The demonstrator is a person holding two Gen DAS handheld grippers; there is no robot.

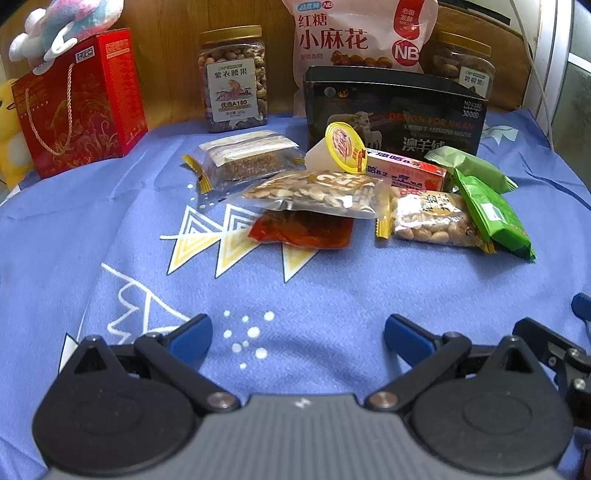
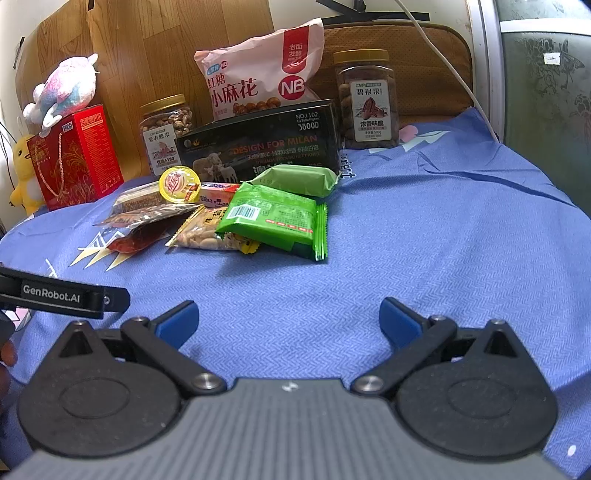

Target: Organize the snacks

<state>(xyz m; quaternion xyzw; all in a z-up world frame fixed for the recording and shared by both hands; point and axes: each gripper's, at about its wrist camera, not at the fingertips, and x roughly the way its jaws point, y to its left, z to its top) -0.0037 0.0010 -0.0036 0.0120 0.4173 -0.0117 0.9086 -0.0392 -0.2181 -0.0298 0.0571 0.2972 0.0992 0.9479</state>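
A pile of small snacks lies on the blue cloth in front of an open black box (image 1: 399,110) (image 2: 266,144). It holds a clear nut pack (image 1: 314,192), a red pack (image 1: 301,230) under it, a peanut pack (image 1: 432,218) (image 2: 201,232), two green packs (image 1: 491,218) (image 2: 275,218), a yellow-lidded jelly cup (image 1: 341,147) (image 2: 179,183), a pink bar (image 1: 406,171) and a cake pack (image 1: 243,158). My left gripper (image 1: 297,332) is open and empty, well short of the pile. My right gripper (image 2: 288,319) is open and empty, also short of it.
At the back stand a red gift box (image 1: 77,103) (image 2: 75,155), two nut jars (image 1: 234,77) (image 2: 367,99), a pink snack bag (image 1: 354,33) (image 2: 258,74) and plush toys (image 2: 62,88). The left gripper's body (image 2: 62,295) shows at the right view's left edge.
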